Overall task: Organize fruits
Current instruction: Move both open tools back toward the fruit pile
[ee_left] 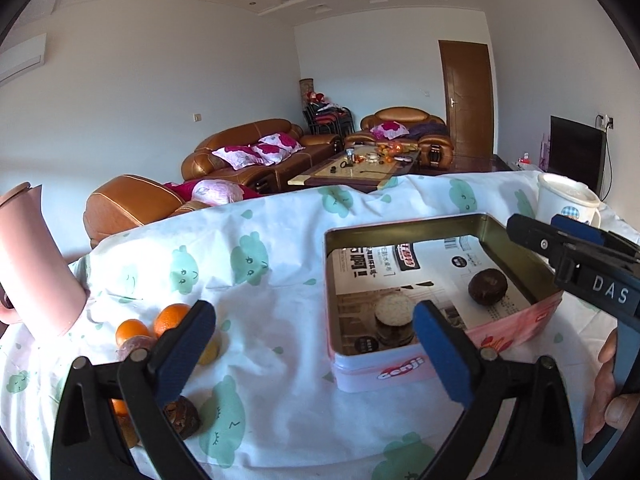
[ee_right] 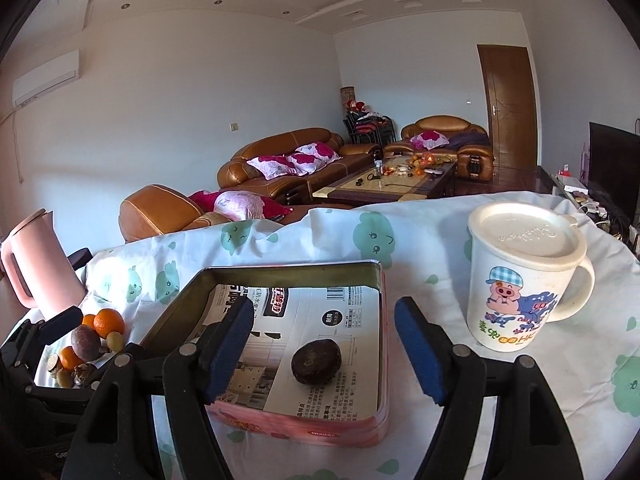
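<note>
While both tongs, left gripper (ee_left: 316, 340) and right gripper (ee_right: 324, 340), stand spread and empty, one dark fruit (ee_right: 316, 362) lies in the tin (ee_right: 384, 320) ahead. Next we fetch from the fruit pile (ee_left: 160, 328) left of the left tongs.

Both wrist views near tin (ee_left: 404, 376)

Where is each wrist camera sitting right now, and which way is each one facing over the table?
Left wrist: rides the left gripper, facing across the table between the fruit pile and the tin; its open fingers, the right gripper and a hand show.
Right wrist: rides the right gripper, facing the tin and dark fruit, mug at right; the left gripper's body shows.
Shared: tin, dark fruit, fruit pile, mug, pink jug.
</note>
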Tool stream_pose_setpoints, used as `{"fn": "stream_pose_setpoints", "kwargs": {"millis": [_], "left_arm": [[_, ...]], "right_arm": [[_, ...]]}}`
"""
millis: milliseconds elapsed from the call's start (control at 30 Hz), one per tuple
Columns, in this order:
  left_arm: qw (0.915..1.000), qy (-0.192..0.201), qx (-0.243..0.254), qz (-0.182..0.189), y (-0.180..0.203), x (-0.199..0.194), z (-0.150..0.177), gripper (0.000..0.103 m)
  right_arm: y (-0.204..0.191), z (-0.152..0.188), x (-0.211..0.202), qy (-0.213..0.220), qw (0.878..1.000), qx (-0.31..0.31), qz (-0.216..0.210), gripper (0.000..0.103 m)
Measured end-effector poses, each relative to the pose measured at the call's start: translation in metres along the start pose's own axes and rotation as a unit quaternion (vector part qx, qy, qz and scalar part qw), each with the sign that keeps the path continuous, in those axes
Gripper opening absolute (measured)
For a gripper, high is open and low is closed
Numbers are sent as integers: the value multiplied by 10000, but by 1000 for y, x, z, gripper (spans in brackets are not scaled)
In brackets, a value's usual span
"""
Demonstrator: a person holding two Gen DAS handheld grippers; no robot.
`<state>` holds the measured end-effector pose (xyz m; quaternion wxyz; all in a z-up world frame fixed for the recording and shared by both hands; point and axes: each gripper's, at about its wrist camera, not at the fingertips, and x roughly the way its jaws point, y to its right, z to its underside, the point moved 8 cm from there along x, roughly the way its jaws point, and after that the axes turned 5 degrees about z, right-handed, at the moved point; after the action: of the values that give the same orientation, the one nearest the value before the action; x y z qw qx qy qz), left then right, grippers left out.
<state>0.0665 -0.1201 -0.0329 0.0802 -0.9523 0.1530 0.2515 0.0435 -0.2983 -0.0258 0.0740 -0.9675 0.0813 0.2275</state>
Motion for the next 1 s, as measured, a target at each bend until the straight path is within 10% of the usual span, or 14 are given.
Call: {"fn": "stream_pose_setpoints", "kwargs": {"millis": [367, 1000], "left_arm": [[9998, 75, -155, -18, -23, -19, 10, 101], [9992, -104, -352, -174, -76, -33, 30, 101]], "right_arm": [[-17, 3, -24, 353, 9977, -394, 430, 74], [-91, 36, -34, -211, 9994, -228, -135, 74]]}}
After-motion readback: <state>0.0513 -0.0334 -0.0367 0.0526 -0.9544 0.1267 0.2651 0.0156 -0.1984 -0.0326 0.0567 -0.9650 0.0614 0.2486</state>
